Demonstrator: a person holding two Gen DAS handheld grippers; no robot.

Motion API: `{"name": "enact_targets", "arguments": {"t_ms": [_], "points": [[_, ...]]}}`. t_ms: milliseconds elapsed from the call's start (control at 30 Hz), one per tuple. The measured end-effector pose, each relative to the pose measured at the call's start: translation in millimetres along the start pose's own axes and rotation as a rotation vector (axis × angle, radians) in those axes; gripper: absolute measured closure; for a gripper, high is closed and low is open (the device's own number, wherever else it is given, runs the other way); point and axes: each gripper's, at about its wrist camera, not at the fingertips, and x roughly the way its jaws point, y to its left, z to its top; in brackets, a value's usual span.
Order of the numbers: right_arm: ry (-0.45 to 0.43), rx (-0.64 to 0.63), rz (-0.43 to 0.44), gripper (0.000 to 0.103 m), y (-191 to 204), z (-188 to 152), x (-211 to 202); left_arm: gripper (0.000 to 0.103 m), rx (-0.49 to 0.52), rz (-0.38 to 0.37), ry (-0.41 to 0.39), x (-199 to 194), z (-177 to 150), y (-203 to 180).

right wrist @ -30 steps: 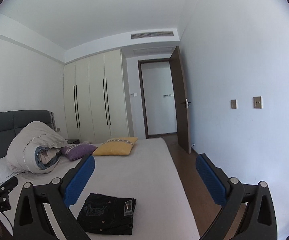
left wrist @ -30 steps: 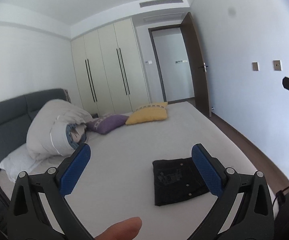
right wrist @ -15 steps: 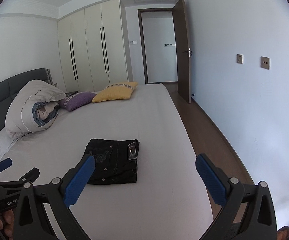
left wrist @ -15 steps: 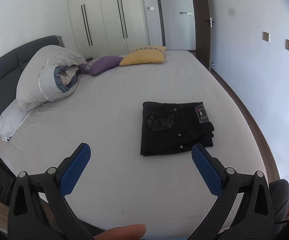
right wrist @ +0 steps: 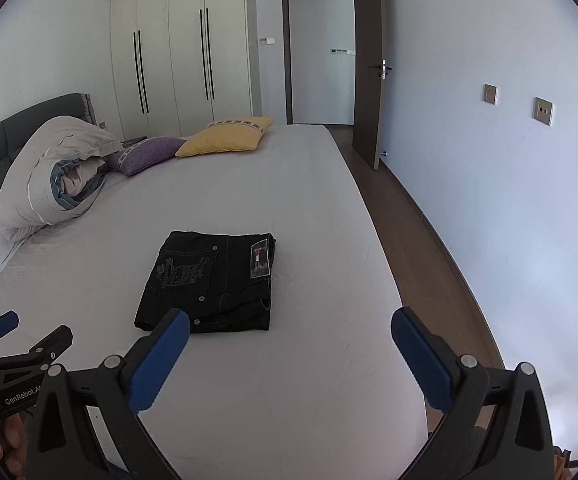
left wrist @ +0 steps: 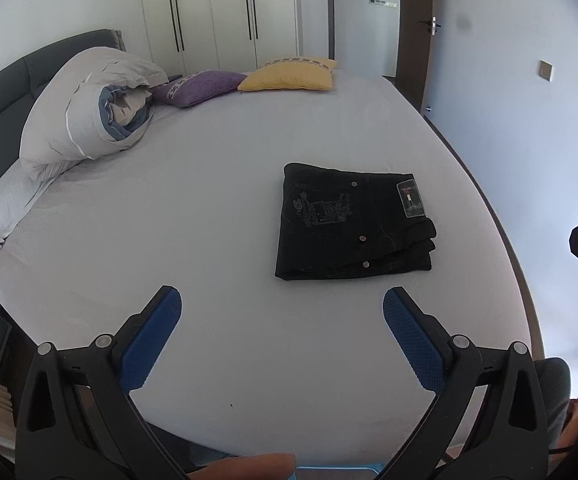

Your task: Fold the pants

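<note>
Black pants (left wrist: 355, 222) (right wrist: 213, 280) lie folded into a compact rectangle on the white bed (left wrist: 217, 208) (right wrist: 289, 208), an embroidered back pocket and a small label facing up. My left gripper (left wrist: 281, 312) is open and empty, held above the bed's near edge, short of the pants. My right gripper (right wrist: 289, 336) is also open and empty, hovering just in front of the pants' near right corner. In the right wrist view the left gripper (right wrist: 17, 340) shows at the lower left, held by a hand.
A rolled duvet (left wrist: 85, 116) and a white pillow (left wrist: 5, 204) lie by the grey headboard. Purple (left wrist: 199, 88) and yellow cushions (left wrist: 289, 76) sit at the far side. Wooden floor (right wrist: 421, 264) and a wall run along the bed's right edge; a door (right wrist: 365, 64) stands open.
Both cameras have tipped downward from the ceiling and walls toward the bed, so the folded pants now sit mid-frame. The pants have not moved, and both grippers have stayed open.
</note>
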Motion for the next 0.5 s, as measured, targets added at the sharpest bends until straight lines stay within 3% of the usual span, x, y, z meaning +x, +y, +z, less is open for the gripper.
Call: {"name": "enact_targets", "arguments": {"t_ms": [500], "points": [[0.027, -0.05, 0.025, 0.0, 21, -3, 3, 0.0, -0.03, -0.011, 0.025, -1, -3, 7]]}}
